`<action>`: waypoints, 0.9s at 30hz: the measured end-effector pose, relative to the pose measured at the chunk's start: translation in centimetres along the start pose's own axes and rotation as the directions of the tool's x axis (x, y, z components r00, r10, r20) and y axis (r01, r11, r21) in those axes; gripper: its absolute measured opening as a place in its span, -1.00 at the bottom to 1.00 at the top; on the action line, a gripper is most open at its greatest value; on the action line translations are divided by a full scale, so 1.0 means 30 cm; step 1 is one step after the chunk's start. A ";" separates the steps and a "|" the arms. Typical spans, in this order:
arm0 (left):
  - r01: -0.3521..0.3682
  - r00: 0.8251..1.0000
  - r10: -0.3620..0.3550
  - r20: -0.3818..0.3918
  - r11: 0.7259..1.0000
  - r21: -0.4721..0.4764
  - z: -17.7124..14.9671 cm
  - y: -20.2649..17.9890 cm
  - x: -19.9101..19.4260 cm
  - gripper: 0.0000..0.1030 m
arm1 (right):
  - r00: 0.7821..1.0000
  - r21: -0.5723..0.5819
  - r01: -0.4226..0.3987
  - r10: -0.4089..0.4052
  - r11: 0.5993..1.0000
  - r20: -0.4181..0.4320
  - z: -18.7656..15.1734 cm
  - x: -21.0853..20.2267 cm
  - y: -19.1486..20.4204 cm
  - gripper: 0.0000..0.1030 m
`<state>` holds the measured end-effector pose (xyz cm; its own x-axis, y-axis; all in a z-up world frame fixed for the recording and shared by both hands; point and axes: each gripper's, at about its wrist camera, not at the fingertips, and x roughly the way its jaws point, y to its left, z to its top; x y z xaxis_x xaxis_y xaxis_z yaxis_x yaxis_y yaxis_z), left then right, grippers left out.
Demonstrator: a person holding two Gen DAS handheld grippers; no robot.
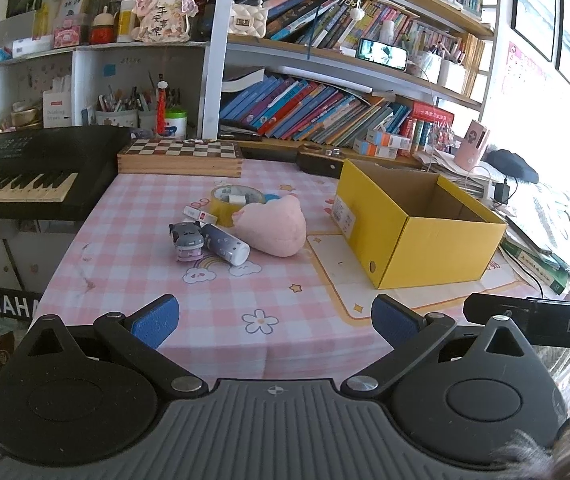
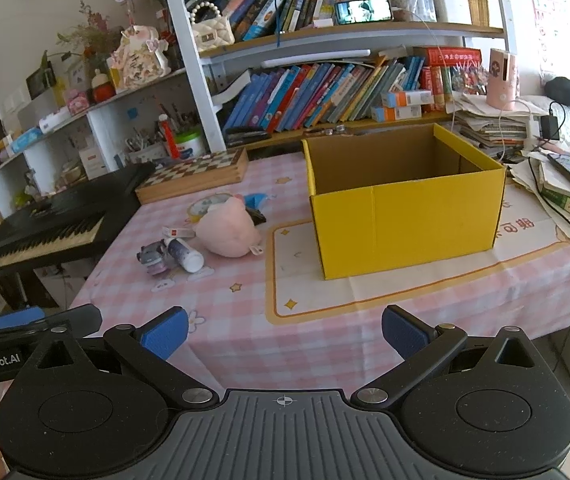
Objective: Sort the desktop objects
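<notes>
Both tongs, left tongs (image 1: 275, 322) and right tongs (image 2: 285, 332), are hanging wide open and holding nothing, the toys (image 1: 245, 226) are lying bunched ahead, so grabbing one may be knocking its neighbors away from the box (image 2: 405, 232).

— Yellow cardboard box (image 2: 405, 216)?
— Open at the top, upright on the pink checked cloth, brown inside, nothing visible in it from either view. White label on one short side, seen from the left wrist (image 1: 417, 224).
— Pink plush toy (image 1: 275, 226)?
— Lying on its side, left of the box and apart from it, tag sticking out at the near end (image 2: 227, 232).
— Touching anything?
— Leaning against a yellow tape roll (image 1: 231, 200) behind it. Just beside: a purple-and-white cylinder (image 1: 227, 244) lying flat, white cap toward the camera, and a small grey toy figure (image 1: 187, 240) pressed against the cylinder's left side. Behind those, a small white item with a red mark (image 1: 199, 214), lying flat.
</notes>
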<state>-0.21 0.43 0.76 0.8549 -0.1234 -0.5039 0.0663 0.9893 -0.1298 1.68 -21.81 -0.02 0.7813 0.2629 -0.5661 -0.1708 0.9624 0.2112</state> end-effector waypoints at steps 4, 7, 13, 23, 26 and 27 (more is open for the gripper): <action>0.001 1.000 -0.001 -0.003 1.000 0.001 0.000 0.001 0.000 1.00 | 1.000 -0.001 -0.005 0.005 1.000 -0.006 0.001 0.002 -0.003 1.00; 0.003 1.000 -0.003 -0.008 1.000 0.002 -0.002 0.002 0.005 1.00 | 1.000 -0.002 -0.010 0.010 1.000 -0.011 -0.001 0.002 -0.004 1.00; -0.010 1.000 0.010 -0.019 1.000 -0.001 -0.010 0.005 0.007 1.00 | 0.999 0.000 -0.025 0.025 1.000 -0.027 -0.008 0.006 0.000 1.00; -0.036 0.999 0.036 -0.034 0.999 -0.009 -0.028 0.033 -0.005 1.00 | 0.997 -0.020 -0.058 0.057 0.998 -0.048 -0.017 0.021 0.037 1.00; -0.043 0.998 0.043 -0.037 0.999 -0.008 -0.028 0.043 -0.008 1.00 | 0.997 -0.032 -0.060 0.058 0.998 -0.058 -0.018 0.025 0.053 1.00; -0.046 0.998 0.045 -0.038 0.999 -0.007 -0.028 0.045 -0.008 1.00 | 0.997 -0.034 -0.060 0.058 0.998 -0.060 -0.019 0.026 0.058 1.00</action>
<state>-0.75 1.74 0.00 0.8367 -0.0813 -0.5416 0.0235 0.9933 -0.1128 1.66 -19.90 -0.54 0.7329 0.3219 -0.5994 -0.2376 0.9466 0.2179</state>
